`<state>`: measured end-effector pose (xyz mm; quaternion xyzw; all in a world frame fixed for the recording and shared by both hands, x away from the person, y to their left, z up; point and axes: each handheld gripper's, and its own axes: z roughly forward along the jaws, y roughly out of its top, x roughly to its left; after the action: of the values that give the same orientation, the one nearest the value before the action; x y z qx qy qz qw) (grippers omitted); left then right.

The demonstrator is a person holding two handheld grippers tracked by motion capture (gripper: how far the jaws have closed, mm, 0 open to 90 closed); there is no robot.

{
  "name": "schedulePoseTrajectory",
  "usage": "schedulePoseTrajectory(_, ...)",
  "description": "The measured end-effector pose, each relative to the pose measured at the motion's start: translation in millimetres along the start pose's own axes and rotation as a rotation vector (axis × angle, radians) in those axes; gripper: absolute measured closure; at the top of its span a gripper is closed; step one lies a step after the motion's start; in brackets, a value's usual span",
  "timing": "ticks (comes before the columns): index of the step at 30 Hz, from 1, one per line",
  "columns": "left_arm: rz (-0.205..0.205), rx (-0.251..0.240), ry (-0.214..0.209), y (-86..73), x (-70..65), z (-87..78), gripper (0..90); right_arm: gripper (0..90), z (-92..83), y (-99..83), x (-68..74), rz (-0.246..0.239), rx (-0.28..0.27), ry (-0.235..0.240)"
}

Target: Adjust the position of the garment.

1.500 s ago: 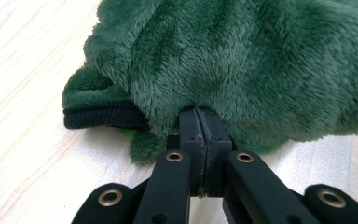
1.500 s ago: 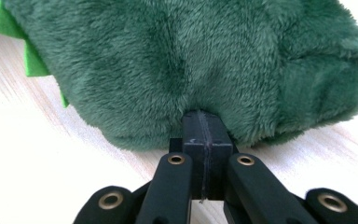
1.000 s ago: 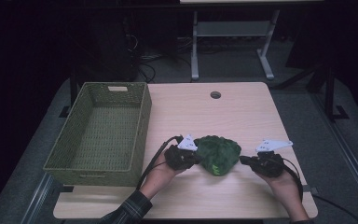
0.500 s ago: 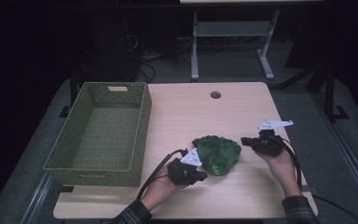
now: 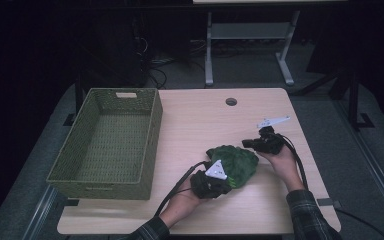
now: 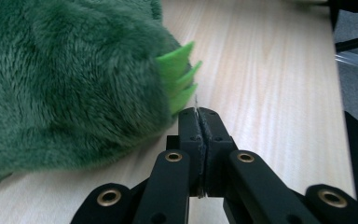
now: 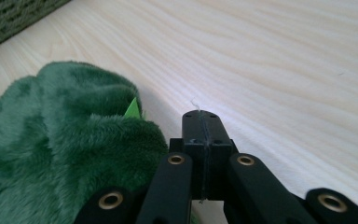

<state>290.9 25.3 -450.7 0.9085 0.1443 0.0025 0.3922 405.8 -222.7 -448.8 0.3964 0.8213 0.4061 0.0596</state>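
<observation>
The green plush toy [image 5: 232,162] lies on the table [image 5: 205,125] near its front edge, right of the wicker basket [image 5: 107,140]. The left gripper [image 6: 199,112] sits at the toy's near side and the right gripper [image 7: 200,114] at its far right, each with jaws pressed together, pinching nothing. Closed like this, they can only nudge the soft toy, so it may slide or roll away rather than be lifted.
</observation>
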Motion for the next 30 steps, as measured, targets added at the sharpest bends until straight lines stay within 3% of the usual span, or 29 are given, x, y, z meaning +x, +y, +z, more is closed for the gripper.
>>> schedulePoseTrajectory(4,-0.002,0.013,0.01,-1.0,3.3,6.6,88.6,89.9,9.1,-4.4,1.6,0.001,0.045,0.035)
schedulePoseTrajectory(8,-0.005,0.018,0.026,-2.3,6.9,6.5,88.6,90.0,8.9,-7.5,3.8,-0.008,0.05,0.056)
schedulePoseTrajectory(21,-0.021,0.034,0.083,-12.2,23.4,-6.7,88.6,90.0,-9.1,-24.2,21.4,-0.047,0.065,0.05)
schedulePoseTrajectory(25,0.011,0.057,0.114,-15.8,27.9,-11.5,88.5,90.0,-17.3,-32.7,29.5,-0.058,0.066,0.048)
schedulePoseTrajectory(30,0.005,0.071,0.135,-20.8,35.9,-18.2,88.5,90.0,-25.5,-43.6,42.4,-0.078,0.069,0.049)
